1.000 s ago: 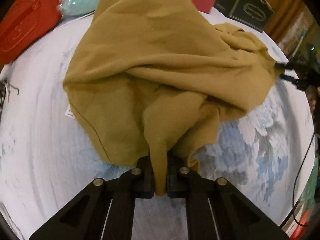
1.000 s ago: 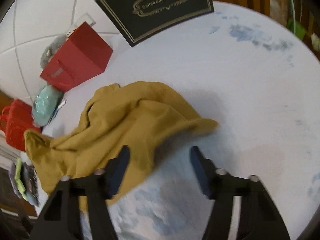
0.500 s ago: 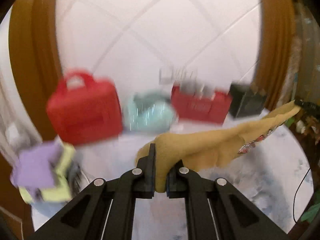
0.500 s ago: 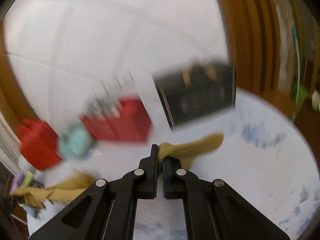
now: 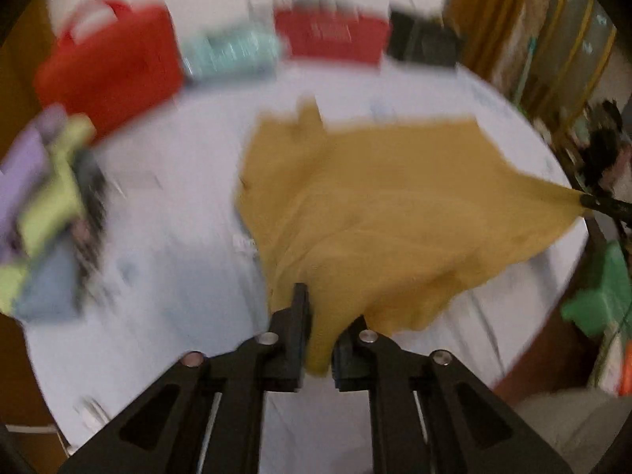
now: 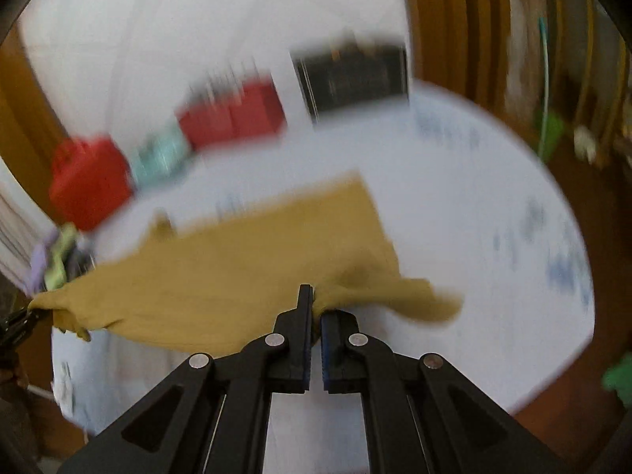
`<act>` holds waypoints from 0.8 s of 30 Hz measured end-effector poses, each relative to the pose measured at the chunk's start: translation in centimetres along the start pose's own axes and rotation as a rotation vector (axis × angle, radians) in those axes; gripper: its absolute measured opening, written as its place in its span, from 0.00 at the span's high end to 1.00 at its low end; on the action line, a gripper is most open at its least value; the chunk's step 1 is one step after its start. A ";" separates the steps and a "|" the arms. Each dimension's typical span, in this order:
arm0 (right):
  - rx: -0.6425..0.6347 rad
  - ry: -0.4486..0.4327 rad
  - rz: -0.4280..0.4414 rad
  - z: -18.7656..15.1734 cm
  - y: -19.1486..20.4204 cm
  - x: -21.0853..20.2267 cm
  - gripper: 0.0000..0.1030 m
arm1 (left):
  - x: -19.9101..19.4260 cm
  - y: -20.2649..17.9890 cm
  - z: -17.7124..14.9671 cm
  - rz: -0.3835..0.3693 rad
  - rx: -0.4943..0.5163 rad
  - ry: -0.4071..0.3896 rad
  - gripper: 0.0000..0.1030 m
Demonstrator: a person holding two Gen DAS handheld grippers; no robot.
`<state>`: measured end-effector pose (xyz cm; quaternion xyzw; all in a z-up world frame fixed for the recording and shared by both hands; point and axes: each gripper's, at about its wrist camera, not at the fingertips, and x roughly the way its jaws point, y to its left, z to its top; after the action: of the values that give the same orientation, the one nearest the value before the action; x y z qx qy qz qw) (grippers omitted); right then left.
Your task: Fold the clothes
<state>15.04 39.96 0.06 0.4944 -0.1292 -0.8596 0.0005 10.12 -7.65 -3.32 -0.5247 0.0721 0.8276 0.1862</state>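
we hold a mustard-yellow garment (image 5: 387, 213) stretched between our two tools above a white surface with faint blue print (image 5: 166, 276), which could be a bed or a tabletop; we cannot tell which. the left tool (image 5: 320, 335) has a bunched fold of the cloth between its jaws, which have just been opening a little, though the fabric fills the gap and the pads press on it. the right tool (image 6: 315, 316) is clenched on another corner, its jaws nearly touching with a thin pinch of cloth between them. in the left wrist view the right tool's tip shows at the far right edge, gripping a drawn-out corner. behind the garment, all blurred, stand a red bag (image 5: 106, 67), a pale teal bundle (image 5: 231, 55), a red box (image 5: 331, 37) and a black box (image 6: 353, 73). a pile of purple and lime clothes (image 5: 43, 181) lies at the left.
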 end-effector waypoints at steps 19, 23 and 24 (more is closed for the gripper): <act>-0.089 -0.036 -0.070 12.2 0.1 6.1 0.28 | 9.7 6.7 14.3 0.065 -0.191 -0.060 0.43; -0.104 0.016 -0.052 16.1 -0.5 10.8 0.21 | 14.4 7.9 17.0 0.096 -0.189 -0.004 0.43; -0.114 0.033 -0.046 16.9 -0.6 12.0 0.21 | 15.5 7.9 17.5 0.107 -0.183 0.007 0.43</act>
<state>-5.38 42.74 -2.23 0.5106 -0.0685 -0.8570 0.0111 -13.48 -5.86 -10.10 -0.5379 0.0246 0.8375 0.0929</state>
